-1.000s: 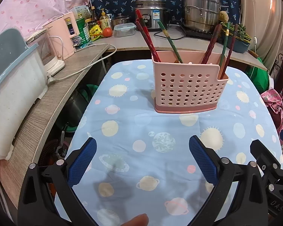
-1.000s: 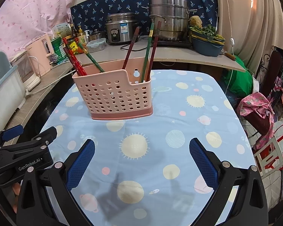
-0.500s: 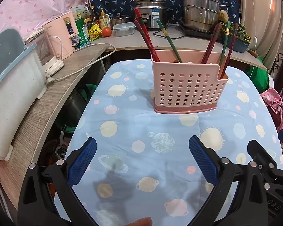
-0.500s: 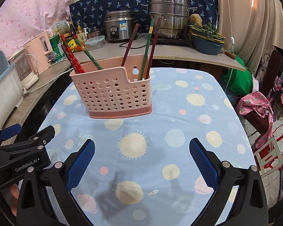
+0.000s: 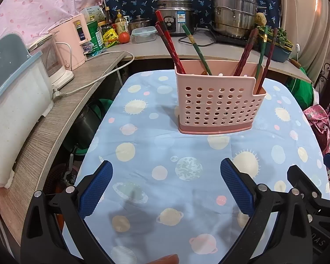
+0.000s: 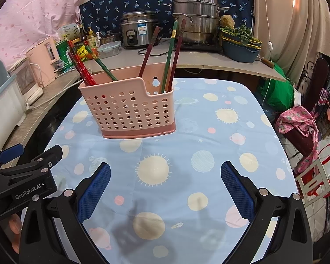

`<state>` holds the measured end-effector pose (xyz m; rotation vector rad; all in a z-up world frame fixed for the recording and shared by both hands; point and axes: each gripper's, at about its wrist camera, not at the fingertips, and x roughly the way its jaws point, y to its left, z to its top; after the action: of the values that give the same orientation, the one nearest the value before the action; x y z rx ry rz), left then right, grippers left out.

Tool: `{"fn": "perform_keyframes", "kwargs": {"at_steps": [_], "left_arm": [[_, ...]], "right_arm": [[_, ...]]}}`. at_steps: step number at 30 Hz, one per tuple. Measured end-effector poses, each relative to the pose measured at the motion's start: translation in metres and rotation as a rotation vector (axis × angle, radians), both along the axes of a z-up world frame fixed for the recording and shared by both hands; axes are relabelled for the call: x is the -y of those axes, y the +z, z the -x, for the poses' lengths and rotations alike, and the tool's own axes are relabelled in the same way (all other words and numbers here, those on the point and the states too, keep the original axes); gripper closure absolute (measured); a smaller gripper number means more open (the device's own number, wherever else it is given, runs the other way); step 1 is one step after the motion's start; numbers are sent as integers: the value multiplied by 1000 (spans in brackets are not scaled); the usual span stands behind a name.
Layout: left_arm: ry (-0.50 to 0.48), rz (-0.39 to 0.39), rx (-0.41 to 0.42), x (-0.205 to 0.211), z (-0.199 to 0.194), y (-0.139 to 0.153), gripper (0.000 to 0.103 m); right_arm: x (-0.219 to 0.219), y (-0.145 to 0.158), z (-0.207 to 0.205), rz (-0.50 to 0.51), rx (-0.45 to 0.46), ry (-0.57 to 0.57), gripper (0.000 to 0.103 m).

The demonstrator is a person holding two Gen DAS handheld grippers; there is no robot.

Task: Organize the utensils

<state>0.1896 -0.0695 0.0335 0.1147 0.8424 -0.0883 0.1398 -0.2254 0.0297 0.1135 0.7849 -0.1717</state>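
Note:
A pink perforated utensil basket (image 5: 217,103) (image 6: 129,110) stands upright on the blue planet-print table (image 5: 156,154) (image 6: 209,132). Several red, brown and green chopsticks (image 5: 170,44) (image 6: 169,55) lean inside it, some in the left compartment, some in the right. My left gripper (image 5: 166,184) is open and empty, low over the near part of the table, well short of the basket. My right gripper (image 6: 165,187) is open and empty, beside the left gripper, which shows at the right wrist view's left edge (image 6: 22,176).
A wooden counter (image 5: 61,114) runs along the left with a white-and-blue bin (image 5: 11,101) and a pink appliance (image 5: 72,41). Behind the table a shelf holds a rice cooker (image 5: 176,8) and steel steamer pot (image 5: 233,15). Clothes and a green bag lie off the right edge (image 6: 297,123).
Both views show the basket slightly lower and closer in the frame; both grippers have edged a little toward it. Both grippers stay open and empty.

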Motion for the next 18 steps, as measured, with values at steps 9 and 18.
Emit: {"fn": "perform_keyframes", "kwargs": {"at_steps": [9, 18], "left_arm": [[6, 1, 2, 0, -1, 0, 9], [8, -3, 12, 1, 0, 1, 9]], "right_arm": [[0, 0, -1, 2, -2, 4, 6], [0, 0, -1, 2, -3, 5, 6]]}}
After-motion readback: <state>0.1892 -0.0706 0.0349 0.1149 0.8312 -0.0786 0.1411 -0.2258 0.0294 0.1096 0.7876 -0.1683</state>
